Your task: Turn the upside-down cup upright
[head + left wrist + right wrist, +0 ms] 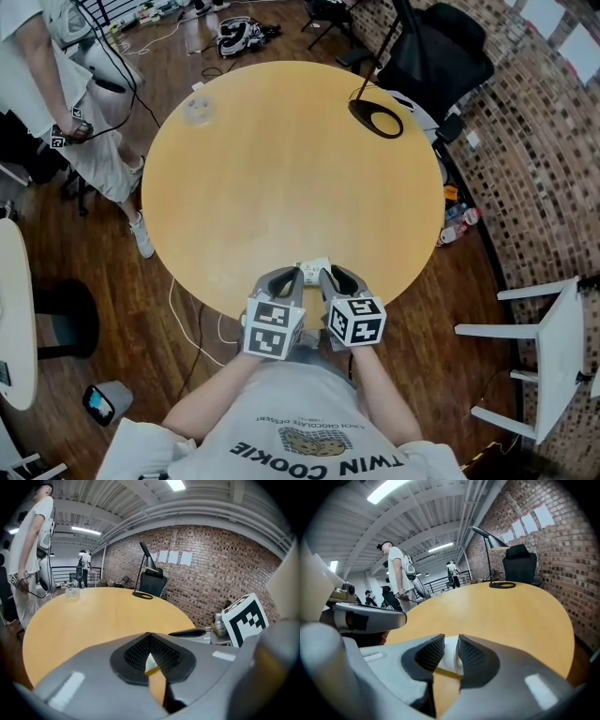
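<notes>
1. The cup is small and plain white. It sits at the near edge of the round wooden table, roughly at the middle of that edge and directly in front of the person.
2. In the head view only a small white patch of the cup shows between the two gripper tips. From that patch I cannot tell whether it stands upright or mouth-down.
3. In the right gripper view the cup fills the gap between the ribbed pads. Its surface is smooth and matt, with one curved edge line running across it. No print or handle is visible.
4. The right gripper lies on the cup's right. Its jaws stand narrowly apart with the cup in the gap, and no firm pinch on it can be made out.
5. The left gripper lies just beside the cup on its left. Its jaws are closed, with the pad tips meeting and nothing clamped between them.
6. Elsewhere on the table, a clear container stands at the far left. A black lamp base stands at the far right. Both are well apart from the cup.
</notes>
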Available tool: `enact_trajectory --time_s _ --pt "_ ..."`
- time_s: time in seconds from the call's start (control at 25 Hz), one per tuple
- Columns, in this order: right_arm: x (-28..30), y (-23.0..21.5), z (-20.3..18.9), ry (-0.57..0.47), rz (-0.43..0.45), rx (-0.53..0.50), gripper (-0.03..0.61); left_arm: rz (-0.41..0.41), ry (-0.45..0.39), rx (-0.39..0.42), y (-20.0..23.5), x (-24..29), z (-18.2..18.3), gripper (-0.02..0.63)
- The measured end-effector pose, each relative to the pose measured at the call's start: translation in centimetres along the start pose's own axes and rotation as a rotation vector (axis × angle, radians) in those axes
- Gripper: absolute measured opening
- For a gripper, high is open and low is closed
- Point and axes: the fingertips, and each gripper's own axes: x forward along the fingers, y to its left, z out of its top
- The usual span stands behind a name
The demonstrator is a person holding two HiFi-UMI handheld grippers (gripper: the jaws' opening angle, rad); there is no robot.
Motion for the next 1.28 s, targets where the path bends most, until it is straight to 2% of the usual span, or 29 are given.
enact_trajectory --time_s 0.12,0.48,0.72,0.92,1.28 --pt "0.0 0.5 0.2 0.016 0.006 -0.103 0.080 0.003 0.000 -0.003 0.1 -0.1 0.0 0.002" --pt "0.6 2.3 -0.3 0.122 0.073 -0.504 0.080 0.021 -0.007 -0.022 1.1 -0.5 -0.5 0.002" --pt "1.2 3.2 -1.4 0.251 0.107 -0.874 0.131 0.036 -0.018 -0.047 1.9 -0.9 -0.7 0.002" --pt "1.6 3.8 -1.8 0.318 0.173 -1.068 0.156 0.058 -0.035 -0.070 3.0 -1.1 -1.0 0.002" --pt "2.6 6.8 -3.1 0.445 0.364 -1.413 0.228 0.107 -0.047 -0.111 4.8 -2.2 -1.0 0.002"
